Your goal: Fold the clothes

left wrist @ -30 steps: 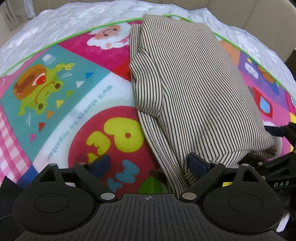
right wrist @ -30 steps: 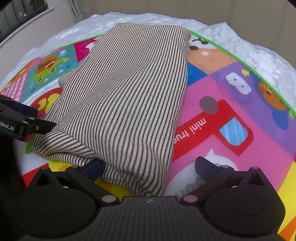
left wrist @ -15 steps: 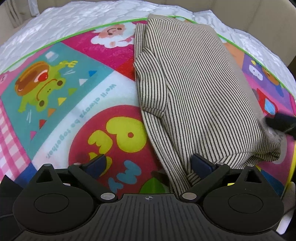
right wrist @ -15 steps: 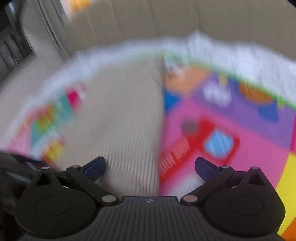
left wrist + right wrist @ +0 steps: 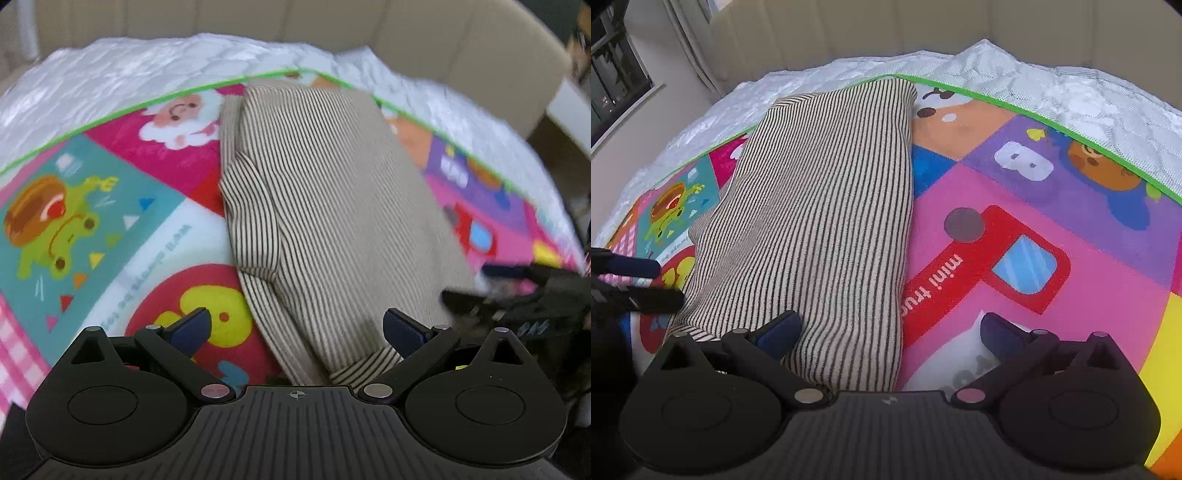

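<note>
Left gripper: pitched steeply downward, jaws spread wide, pads clear of any grip. Right gripper: likewise angled down, jaws wide apart, nothing clamped between pads. Both tools side by side, fingers of each visible at the edge of the other's view.

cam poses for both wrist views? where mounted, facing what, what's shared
Left wrist: on the left gripper, angled down over the folded striped beige garment's near left edge; own open fingers show, right gripper at right.
Right wrist: on the right gripper, over the garment's near right corner; left gripper at left.
Shared: garment, colourful cartoon play mat.
</note>
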Motion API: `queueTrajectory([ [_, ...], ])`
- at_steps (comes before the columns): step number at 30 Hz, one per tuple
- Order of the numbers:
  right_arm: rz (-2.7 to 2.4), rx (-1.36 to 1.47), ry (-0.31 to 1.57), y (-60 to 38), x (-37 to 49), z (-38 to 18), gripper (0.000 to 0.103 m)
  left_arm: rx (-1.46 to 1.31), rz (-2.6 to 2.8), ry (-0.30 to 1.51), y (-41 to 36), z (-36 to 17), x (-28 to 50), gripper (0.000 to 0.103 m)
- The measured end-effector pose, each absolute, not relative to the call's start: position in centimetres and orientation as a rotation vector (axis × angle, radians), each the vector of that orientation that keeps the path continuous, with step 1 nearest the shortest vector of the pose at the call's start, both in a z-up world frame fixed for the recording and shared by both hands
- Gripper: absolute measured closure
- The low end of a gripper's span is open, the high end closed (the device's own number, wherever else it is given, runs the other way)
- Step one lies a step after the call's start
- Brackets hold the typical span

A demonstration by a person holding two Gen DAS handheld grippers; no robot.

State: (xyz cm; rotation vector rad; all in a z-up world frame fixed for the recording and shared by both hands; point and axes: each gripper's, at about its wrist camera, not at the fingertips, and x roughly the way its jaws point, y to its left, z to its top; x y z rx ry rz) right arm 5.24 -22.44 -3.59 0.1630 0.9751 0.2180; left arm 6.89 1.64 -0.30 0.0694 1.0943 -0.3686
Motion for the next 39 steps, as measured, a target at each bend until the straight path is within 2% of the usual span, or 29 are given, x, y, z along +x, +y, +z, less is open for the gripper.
queueTrajectory([
  [7,0.234,0.230,0.844,-23.1,4.6,-2.3,0.000,0.103,-0.352,1.158,1.8,-2.3,6.9,0.000],
  [12,0.250,0.184,0.954,-22.5,5.3,-3.7,0.000,0.101,-0.360,1.162,2.0,-2.8,6.8,0.000],
  [26,0.246,0.125,0.970,-21.8,4.9,-3.6,0.000,-0.106,-0.353,1.117,4.5,-2.1,7.6,0.000],
  [30,0.244,0.145,0.956,-22.1,4.8,-3.0,0.000,-0.044,-0.342,1.120,3.8,-2.3,7.6,0.000],
  [35,0.222,0.147,0.822,-22.1,4.5,0.2,0.000,0.006,-0.336,1.119,3.4,-2.5,7.3,0.000],
  [39,0.235,0.071,0.885,-20.7,5.3,-0.3,0.000,0.017,-0.334,1.121,3.3,-2.6,7.4,0.000],
])
